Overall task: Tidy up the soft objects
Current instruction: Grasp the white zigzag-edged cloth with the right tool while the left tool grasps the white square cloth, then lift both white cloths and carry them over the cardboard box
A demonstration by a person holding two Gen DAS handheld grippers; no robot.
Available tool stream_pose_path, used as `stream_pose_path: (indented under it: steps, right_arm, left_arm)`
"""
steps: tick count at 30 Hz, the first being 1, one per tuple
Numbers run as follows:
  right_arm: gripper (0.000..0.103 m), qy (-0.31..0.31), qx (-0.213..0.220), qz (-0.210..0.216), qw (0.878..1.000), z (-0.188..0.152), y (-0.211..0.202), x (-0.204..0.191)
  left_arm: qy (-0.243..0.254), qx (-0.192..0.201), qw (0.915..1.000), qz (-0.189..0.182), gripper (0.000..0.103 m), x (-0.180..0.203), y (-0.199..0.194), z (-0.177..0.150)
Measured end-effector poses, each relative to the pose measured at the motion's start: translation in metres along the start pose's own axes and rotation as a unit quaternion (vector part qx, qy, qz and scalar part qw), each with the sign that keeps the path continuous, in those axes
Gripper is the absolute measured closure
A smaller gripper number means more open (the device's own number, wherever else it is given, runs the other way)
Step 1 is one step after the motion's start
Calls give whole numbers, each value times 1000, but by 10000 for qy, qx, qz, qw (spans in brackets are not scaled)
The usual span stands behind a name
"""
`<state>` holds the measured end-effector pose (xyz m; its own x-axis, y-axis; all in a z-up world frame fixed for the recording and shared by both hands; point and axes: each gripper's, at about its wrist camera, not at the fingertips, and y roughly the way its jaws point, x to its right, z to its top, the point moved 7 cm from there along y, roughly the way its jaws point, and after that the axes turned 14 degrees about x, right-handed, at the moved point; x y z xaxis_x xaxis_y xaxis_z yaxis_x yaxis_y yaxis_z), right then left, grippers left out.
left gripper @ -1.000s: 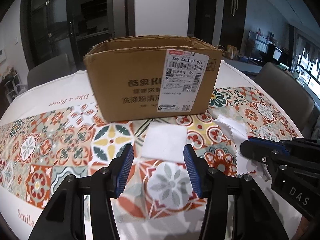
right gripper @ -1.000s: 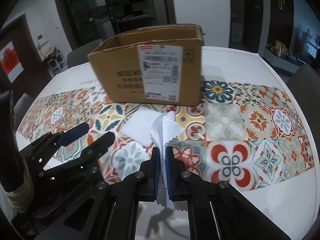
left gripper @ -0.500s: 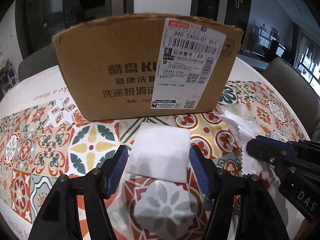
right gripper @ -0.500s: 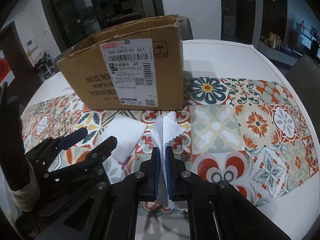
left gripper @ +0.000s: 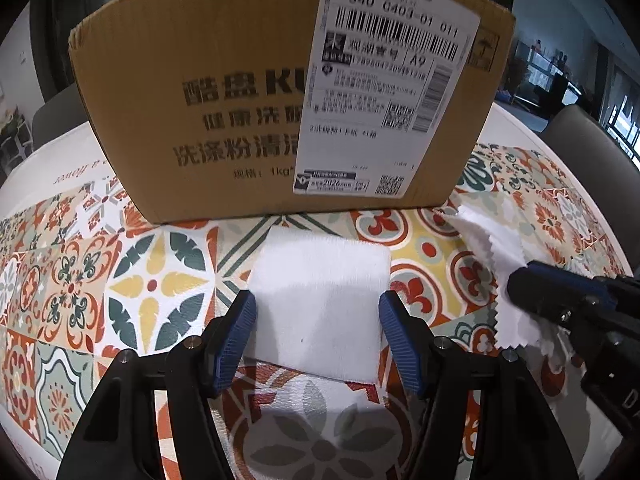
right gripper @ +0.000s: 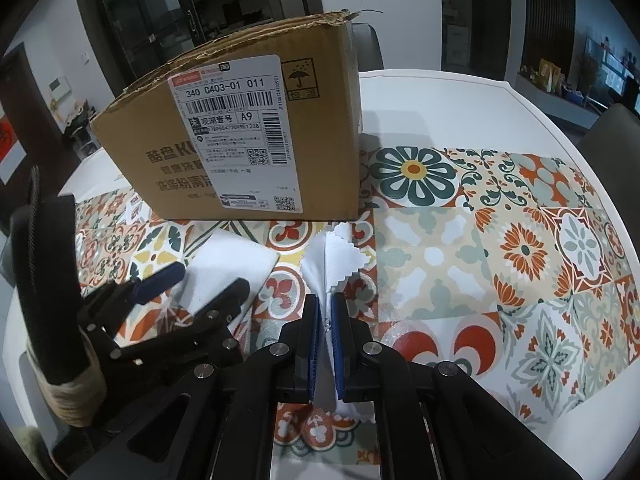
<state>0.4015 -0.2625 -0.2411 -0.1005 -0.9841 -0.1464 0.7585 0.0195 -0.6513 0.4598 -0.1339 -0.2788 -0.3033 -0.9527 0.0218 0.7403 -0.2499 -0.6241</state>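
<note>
The right tool point(right gripper: 324, 340) is clamped on a thin white cloth with zigzag edges point(right gripper: 332, 252); the cloth's forward part drapes onto the patterned table point(right gripper: 500, 240) just in front of the cardboard box point(right gripper: 248, 140). The left tool point(left gripper: 318, 340) has its jaws apart and closing, one pad at each side edge of a folded white pad point(left gripper: 320, 300) that lies flat on the table, near the box wall. In the left wrist view the pads stand at or just beside the pad's edges; firm pressure cannot be confirmed.

Task status, judged from these views:
- One soft item is secured in the right tool but not yet stowed.
- The second soft item is bracketed, not yet lifted.
- The box top appears open; its interior is not visible, so any contents cannot be stated.

Remaining work, as a judgement: complete the left grip, lift both items, carry them over the box rim and release them inside.
</note>
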Motion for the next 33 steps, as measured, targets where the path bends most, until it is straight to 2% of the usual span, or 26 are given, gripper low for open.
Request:
stream_pose_path:
  steps: [2,4,5,10,21,33]
  right_arm:
    - [95,-13,-14,-2,10000,0,2,0]
    - [95,-33,-16,0,10000,-1,3,1]
    - [95,-29,-21,7,10000,-1,3,1]
    - [95,3,-49,50,10000,-2,4,-2]
    - [95,-7,70,152,9999,4,-11,-9]
    - [95,82,424,242,9988,22,-52,-18]
  left_arm:
    - [108,58,9999,42,45,0,0,0]
    - [99,88,9999,24,55,-1,-1,1]
    - [96,105,9999,34,65,-2,-1,1]
    - [117,90,9999,-7,94,0,-3,2]
    - [-165,286,9994,-51,95,-13,-43,16]
    - [-280,682,9973,-12,95,-18,-106,37]
